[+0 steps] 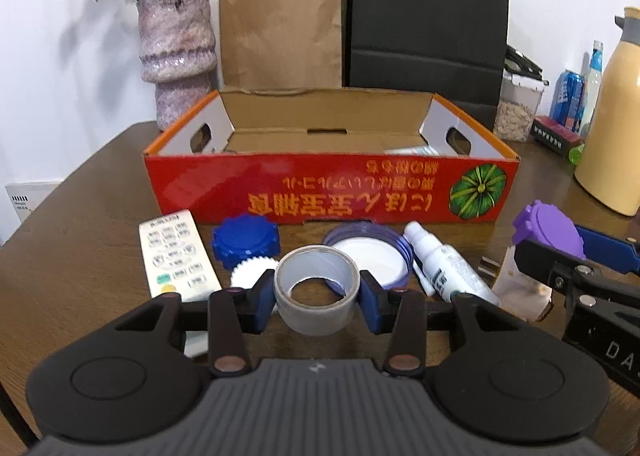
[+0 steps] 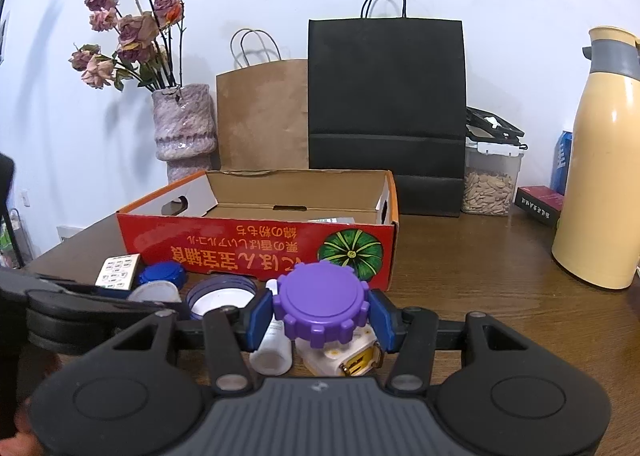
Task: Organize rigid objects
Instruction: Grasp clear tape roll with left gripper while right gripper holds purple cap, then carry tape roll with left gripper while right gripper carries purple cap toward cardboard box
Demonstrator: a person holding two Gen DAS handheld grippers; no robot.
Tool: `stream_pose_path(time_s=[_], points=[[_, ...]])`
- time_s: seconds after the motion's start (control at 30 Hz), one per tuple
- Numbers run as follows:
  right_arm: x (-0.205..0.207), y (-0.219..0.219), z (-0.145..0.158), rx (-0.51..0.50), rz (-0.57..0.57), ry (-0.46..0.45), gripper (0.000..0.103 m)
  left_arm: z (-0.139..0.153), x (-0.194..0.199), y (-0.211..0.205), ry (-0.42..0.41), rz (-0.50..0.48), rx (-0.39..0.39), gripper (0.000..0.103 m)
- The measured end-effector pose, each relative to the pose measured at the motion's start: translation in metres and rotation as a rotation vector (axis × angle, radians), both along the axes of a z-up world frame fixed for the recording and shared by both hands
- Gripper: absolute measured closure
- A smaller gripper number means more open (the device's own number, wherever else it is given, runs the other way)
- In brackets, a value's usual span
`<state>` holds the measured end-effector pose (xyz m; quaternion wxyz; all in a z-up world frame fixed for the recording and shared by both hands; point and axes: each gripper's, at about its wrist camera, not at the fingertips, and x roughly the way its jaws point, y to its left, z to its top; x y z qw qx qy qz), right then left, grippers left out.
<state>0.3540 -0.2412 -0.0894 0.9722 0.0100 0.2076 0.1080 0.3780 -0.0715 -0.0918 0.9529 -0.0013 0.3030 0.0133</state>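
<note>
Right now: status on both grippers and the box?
Left gripper shut on tape roll. Right gripper shut on purple lid. Red box open ahead; nothing blocking it.

Left gripper (image 1: 317, 292): level, low over the desk, jaws closed against a grey tape roll (image 1: 316, 290). Right gripper (image 2: 320, 316): level, jaws clamped on a purple ridged plastic lid (image 2: 321, 302), raised.

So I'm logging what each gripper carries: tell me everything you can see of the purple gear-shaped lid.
The purple gear-shaped lid looks like matte plastic: a round cap with a flat, ringed top and blunt teeth around its rim. The right hand-held gripper clamps it by the sides between blue pads, top tilted toward the camera, lifted above the white charger plug and the white spray bottle, in front of the red cardboard box.
</note>
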Motion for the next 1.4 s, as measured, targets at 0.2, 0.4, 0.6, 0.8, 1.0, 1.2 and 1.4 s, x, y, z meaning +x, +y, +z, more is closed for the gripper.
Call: stream_pose_path(time_s=[0.2,0.4,0.6,0.8,1.0,1.2,1.4], points=[[0.002,0.002,0.008,0.003,0.002,-0.034,0.052,0.015,0.003,0.01,-0.041,0.022,-0.012,0.059],[0.007,0.007,0.013,0.003,0.009,-0.059,0.052,0.025,0.008,0.017,-0.075,0.045,-0.016,0.059],[0.017,0.012,0.022,0.007,0.003,-0.092,0.052,0.034,0.018,0.022,-0.105,0.063,-0.023,0.059],[0.031,0.017,0.028,0.021,0.003,-0.116,0.052,0.042,0.03,0.029,-0.134,0.081,-0.034,0.059],[0.046,0.023,0.032,0.029,0.007,-0.128,0.052,0.048,0.043,0.034,-0.152,0.091,-0.045,0.059],[0.063,0.029,0.036,0.039,0.01,-0.138,0.052,0.05,0.058,0.036,-0.167,0.097,-0.044,0.059],[0.082,0.034,0.038,0.043,0.006,-0.145,0.052,0.051,0.077,0.038,-0.166,0.11,-0.044,0.059]])
